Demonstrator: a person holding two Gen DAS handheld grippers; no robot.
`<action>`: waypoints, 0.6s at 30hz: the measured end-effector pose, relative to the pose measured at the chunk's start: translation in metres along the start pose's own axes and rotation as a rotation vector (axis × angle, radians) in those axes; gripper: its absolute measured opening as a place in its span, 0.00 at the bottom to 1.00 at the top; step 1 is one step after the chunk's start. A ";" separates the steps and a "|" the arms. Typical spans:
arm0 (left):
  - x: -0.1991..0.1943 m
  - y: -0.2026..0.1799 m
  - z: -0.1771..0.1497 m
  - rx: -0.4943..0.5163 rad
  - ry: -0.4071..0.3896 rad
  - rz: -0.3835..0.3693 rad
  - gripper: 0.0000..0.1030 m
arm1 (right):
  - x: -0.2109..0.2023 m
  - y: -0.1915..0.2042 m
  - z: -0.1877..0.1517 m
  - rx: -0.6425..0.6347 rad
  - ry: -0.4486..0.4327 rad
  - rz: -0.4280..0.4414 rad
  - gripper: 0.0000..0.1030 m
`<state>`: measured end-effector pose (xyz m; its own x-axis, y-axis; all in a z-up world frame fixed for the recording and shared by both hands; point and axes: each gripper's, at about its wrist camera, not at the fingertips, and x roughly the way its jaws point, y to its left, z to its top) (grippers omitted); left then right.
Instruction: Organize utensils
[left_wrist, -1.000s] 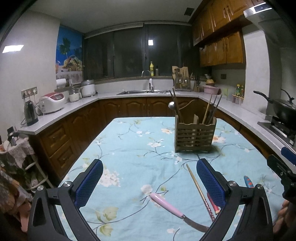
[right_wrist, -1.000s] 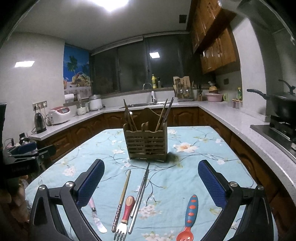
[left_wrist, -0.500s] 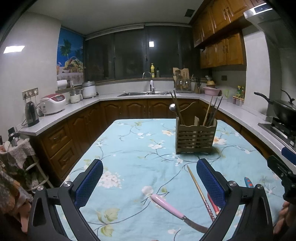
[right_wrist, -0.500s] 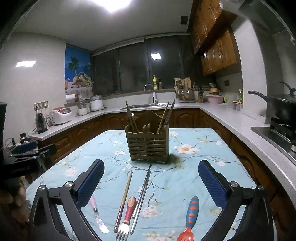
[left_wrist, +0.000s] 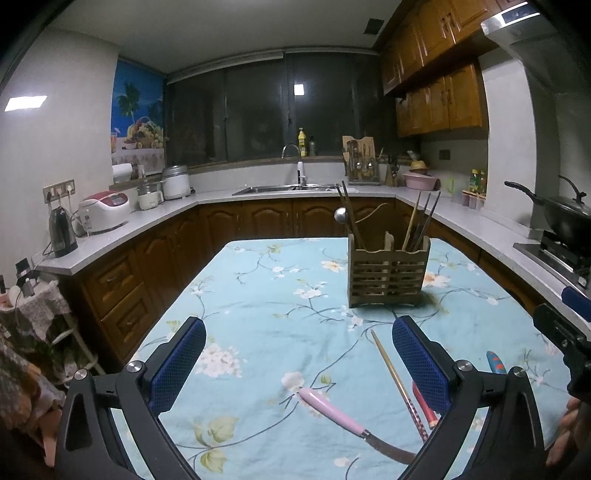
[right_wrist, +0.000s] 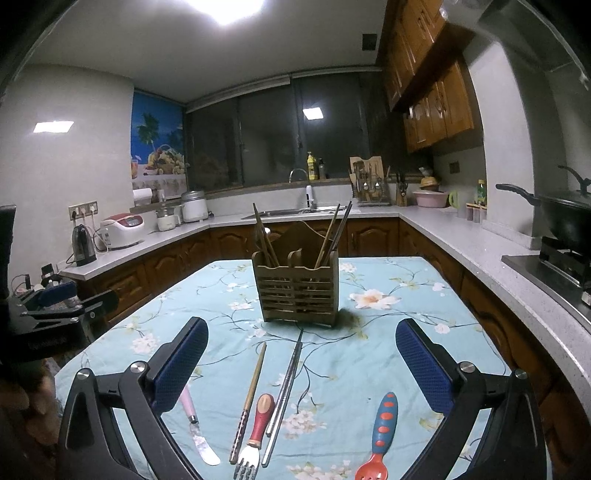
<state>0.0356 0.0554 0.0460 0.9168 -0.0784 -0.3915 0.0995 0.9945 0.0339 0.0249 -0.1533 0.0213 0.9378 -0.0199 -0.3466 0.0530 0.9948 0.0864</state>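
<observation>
- Table (right_wrist: 436, 273), floral blue cloth, fills the lower half of both views; all task items sit on it.
- Wooden holder (right_wrist: 297, 291) at frame centre in the right wrist view, right of centre in the left wrist view (left_wrist: 386, 273). It stands upright and already carries several sticks and a ladle-like piece in its outer compartments. Judged: part of the sorting is done.
- Left gripper (left_wrist: 299, 363), lower frame: pads spread wide, nothing between them, hovering above the cloth.
- Right gripper (right_wrist: 301, 363), lower frame: likewise spread wide and empty, aimed at the loose items and the holder.
- Loose items remaining, all lying flat in the lower part of the right wrist view, well short of the holder:
  - metal chopsticks (right_wrist: 286, 387), lower centre, tip pointing to the holder base;
  - wooden chopstick (right_wrist: 251, 395), just to their left;
  - blue spoon with orange dots (right_wrist: 380, 432), lower right;
  - red-handled fork (right_wrist: 256, 432), bottom centre, between wooden chopstick and metal chopsticks;
  - pink-handled knife (right_wrist: 194, 421), lower left, partly behind the left pad.
- Judged progress: roughly midway; five pieces still to go in, none in hand yet.
</observation>
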 end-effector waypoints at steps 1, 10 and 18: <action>0.000 0.000 0.000 0.000 0.000 -0.001 0.99 | 0.000 0.000 0.000 0.000 -0.001 0.000 1.00; -0.001 -0.003 -0.002 0.009 0.000 0.004 0.99 | -0.001 0.000 0.000 0.002 -0.004 0.001 1.00; -0.002 -0.005 -0.002 0.010 -0.001 0.005 0.99 | -0.002 0.000 0.001 0.002 -0.007 0.002 1.00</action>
<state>0.0327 0.0504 0.0445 0.9176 -0.0738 -0.3906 0.0992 0.9940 0.0453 0.0234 -0.1537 0.0229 0.9403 -0.0187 -0.3400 0.0518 0.9947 0.0886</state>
